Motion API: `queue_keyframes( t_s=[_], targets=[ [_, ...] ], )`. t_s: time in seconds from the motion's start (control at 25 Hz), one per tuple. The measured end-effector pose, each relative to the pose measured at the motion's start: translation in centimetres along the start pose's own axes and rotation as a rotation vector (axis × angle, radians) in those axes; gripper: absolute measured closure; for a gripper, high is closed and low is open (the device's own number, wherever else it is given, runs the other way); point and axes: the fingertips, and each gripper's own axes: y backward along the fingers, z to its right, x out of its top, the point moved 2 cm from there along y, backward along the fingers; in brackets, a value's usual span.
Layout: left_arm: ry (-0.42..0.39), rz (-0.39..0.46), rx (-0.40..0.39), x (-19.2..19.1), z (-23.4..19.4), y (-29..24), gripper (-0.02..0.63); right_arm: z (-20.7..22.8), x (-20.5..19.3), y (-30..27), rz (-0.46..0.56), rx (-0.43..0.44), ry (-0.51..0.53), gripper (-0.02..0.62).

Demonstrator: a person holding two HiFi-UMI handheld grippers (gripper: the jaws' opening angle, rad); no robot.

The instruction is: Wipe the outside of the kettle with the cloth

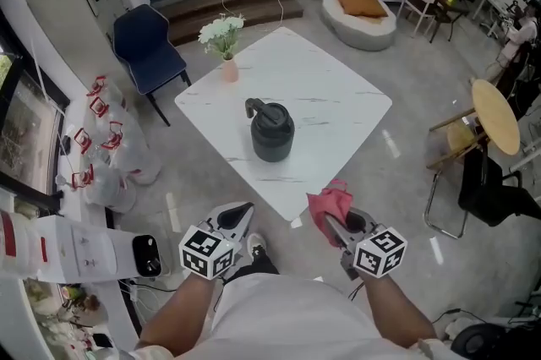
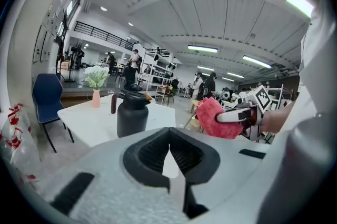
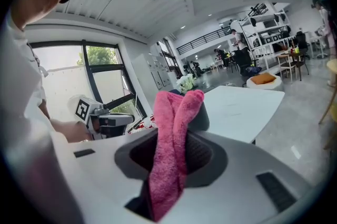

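The dark grey kettle stands on the white marble table, near the table's front corner, and in the left gripper view the kettle stands ahead to the left. My right gripper is shut on a pink cloth just short of the table corner; the cloth rises bunched out of the right gripper and hides most of the kettle in the right gripper view. My left gripper is shut and holds nothing, and in its own view the left gripper shows its jaws together, with the cloth off to the right.
A pink vase of white flowers stands at the table's far left corner. A blue chair and white plastic bags are left of the table. A round wooden table with chairs is at the right.
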Motion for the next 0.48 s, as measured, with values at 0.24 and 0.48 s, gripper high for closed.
queue_keyframes(
  t_s=[0.24, 0.48],
  targets=[
    [-0.048, 0.024, -0.037, 4.0, -5.8, -2.8, 0.606, 1.4, 3.9, -3.9, 0.019, -0.056, 0.016, 0.483],
    [-0.094, 0.008, -0.052, 6.0, -11.9, -4.9, 0.605, 2.8, 6.7, -7.6, 0.047, -0.124, 0.011, 0.483]
  ],
)
